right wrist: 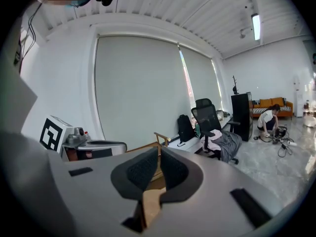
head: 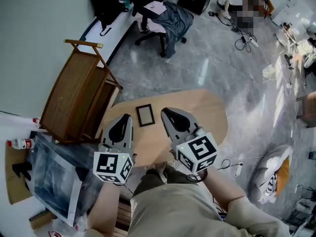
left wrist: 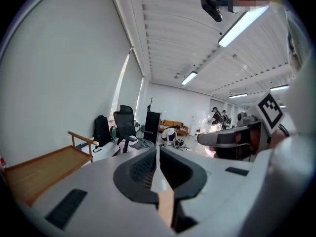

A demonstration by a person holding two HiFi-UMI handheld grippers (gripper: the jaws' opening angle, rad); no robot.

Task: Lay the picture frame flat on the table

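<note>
Open wood of the counter [head: 210,113] spreads ahead and to the right of the right tool [head: 167,112], with bare floor beyond its edge. The frame [head: 145,115] lies flat in the gap between that tool and the left tool [head: 124,118] (both with jaws together). A tilted wooden rack [head: 79,100] crowds the counter's left edge just beside the left tool, and the chair [head: 158,14] stands well apart.

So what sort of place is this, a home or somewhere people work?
Most likely an open-plan office or lab workspace, not a home: a black office chair, long strip lights overhead, cables strewn on a polished grey floor, and an orange sofa at the far end.
</note>
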